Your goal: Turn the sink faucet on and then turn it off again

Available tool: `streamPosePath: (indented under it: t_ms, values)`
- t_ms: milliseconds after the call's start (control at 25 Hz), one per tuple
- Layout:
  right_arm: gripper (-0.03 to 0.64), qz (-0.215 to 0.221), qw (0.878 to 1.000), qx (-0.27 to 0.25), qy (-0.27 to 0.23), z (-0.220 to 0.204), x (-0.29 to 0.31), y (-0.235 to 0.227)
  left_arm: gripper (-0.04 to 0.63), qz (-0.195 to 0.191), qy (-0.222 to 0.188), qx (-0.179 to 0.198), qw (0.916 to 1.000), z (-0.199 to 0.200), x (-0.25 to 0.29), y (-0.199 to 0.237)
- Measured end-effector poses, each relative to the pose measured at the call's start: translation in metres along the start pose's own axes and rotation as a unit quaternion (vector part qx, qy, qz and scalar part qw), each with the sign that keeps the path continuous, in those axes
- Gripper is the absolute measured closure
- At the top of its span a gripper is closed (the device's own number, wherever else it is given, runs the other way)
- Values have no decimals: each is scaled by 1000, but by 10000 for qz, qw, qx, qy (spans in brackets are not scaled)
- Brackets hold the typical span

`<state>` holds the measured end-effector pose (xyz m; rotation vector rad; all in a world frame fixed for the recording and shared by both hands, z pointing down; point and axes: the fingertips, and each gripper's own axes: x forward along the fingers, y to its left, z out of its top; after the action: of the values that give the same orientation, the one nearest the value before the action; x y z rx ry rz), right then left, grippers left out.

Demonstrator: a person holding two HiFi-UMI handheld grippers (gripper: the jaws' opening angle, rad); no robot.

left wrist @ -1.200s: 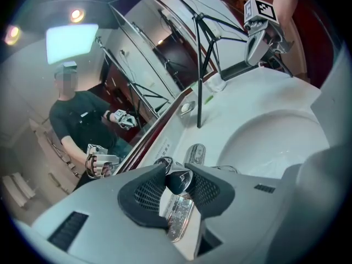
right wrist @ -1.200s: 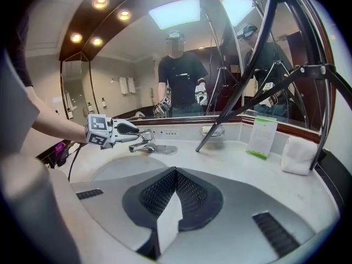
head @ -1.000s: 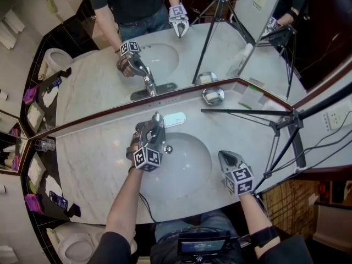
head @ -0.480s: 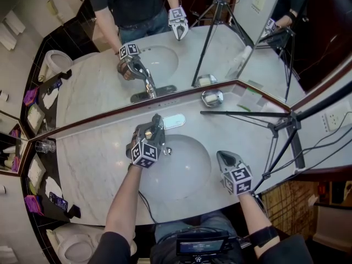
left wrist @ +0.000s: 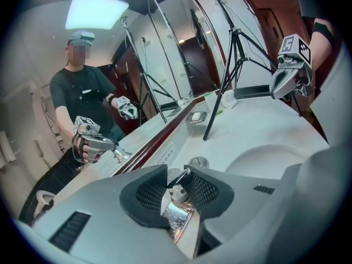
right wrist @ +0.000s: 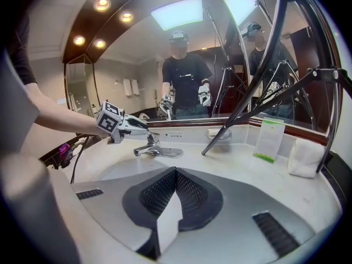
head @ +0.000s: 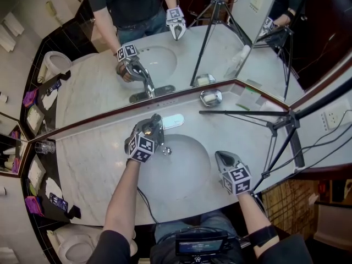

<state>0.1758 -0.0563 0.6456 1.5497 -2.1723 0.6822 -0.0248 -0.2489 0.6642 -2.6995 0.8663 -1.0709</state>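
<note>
One marble counter (head: 93, 158) ran under one mirror (head: 165, 43), and one oval basin (head: 184, 172) was sunk in its middle. One black tripod (head: 280, 126) stood on the counter's right part, one leg reaching across toward the wall. One toilet (head: 74, 247) showed at the lower left of the head view.

Two grippers were in play, each carrying one marker cube. The left gripper (head: 153, 130) was over the back rim of the basin. The right gripper (head: 221, 157) hovered at the basin's right edge, well apart from the left one.

There was one faucet (right wrist: 149, 147), chrome, at the back of the basin, with its base plate against the wall strip. Its lever (left wrist: 177, 210) lay right between the left gripper's jaws. In the left gripper view the two dark pads (left wrist: 144, 194) sat partly apart and closed on the lever's narrow end from either side, pinching it. From the right gripper view the faucet stood far ahead and to the left, on the other side of the basin. That gripper's jaws were pressed together with nothing between them.

Smaller items came one apiece:
- a metal soap dish (head: 210, 97) by the wall
- a green and white card (right wrist: 269, 140) right of it
- a folded white cloth (right wrist: 304, 157) farther right
- a glass (head: 45, 146) at the counter's far left end
</note>
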Motion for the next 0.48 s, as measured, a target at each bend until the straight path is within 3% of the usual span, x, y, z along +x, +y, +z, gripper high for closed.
streamPosePath:
  t_ms: [480]
  values:
    - [597, 48, 10000, 18, 13, -3, -1, 0, 483, 43, 80, -133, 9999, -2, 0, -1]
